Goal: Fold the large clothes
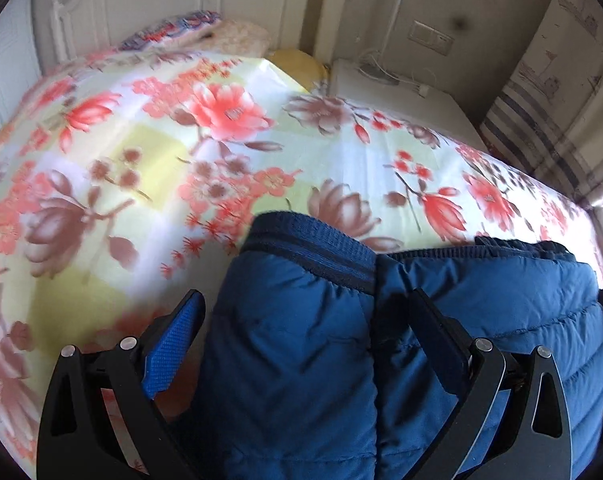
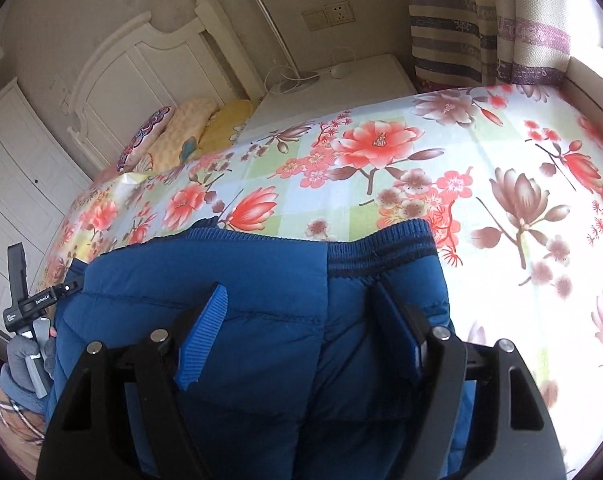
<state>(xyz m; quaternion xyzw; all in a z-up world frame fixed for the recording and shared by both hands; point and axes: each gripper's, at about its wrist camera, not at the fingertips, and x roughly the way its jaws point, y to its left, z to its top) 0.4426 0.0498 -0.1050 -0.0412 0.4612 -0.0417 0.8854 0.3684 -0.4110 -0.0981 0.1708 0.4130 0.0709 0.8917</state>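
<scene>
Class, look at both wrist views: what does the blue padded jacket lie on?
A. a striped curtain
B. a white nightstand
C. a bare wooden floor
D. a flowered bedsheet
D: the blue padded jacket rests on the flowered bedsheet, whose red and brown blossoms spread out beyond its ribbed hem.

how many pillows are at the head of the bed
3, in a row against the white headboard: a purple patterned pillow nearest the wardrobe, a peach textured pillow in the middle, and a plain yellow pillow beside the white nightstand. More may be hidden behind them.
</scene>
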